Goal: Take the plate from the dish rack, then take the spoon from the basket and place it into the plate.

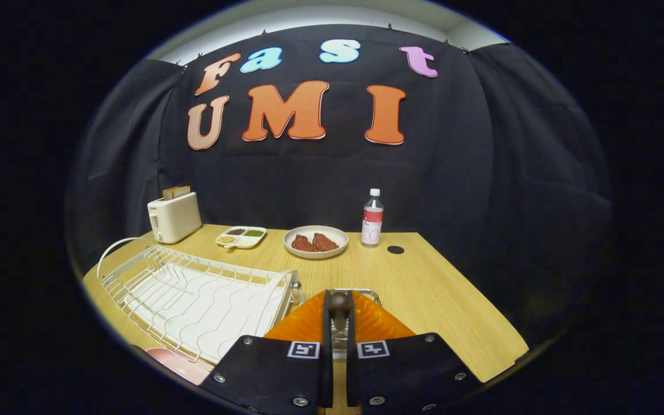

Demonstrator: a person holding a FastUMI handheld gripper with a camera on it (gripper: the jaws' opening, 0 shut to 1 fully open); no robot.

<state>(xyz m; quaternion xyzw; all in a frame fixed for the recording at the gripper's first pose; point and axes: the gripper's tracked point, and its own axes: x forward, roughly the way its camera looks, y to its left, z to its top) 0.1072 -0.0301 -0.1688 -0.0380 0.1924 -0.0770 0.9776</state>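
Note:
My gripper (pixel 339 294) points forward over the wooden table (pixel 436 288), its two orange fingers (pixel 303 323) nearly together. They press on a thin dark spoon (pixel 339 304), whose rounded end sticks up between the tips while the rest is hidden. Directly under and behind the fingers a clear basket (pixel 370 294) shows by its rim. To the left of the fingers stands the white wire dish rack (pixel 193 294), with no dish in its slots. A pink plate (pixel 179 364) lies on the table at the rack's near corner, low and left of the fingers, partly cut off.
At the back stand a white toaster (pixel 173 216) with bread, a divided snack tray (pixel 241 236), a plate of meat (pixel 315 241) and a water bottle (pixel 372 218). A small dark disc (pixel 395 249) lies near the bottle. The table's right edge runs diagonally beside the fingers.

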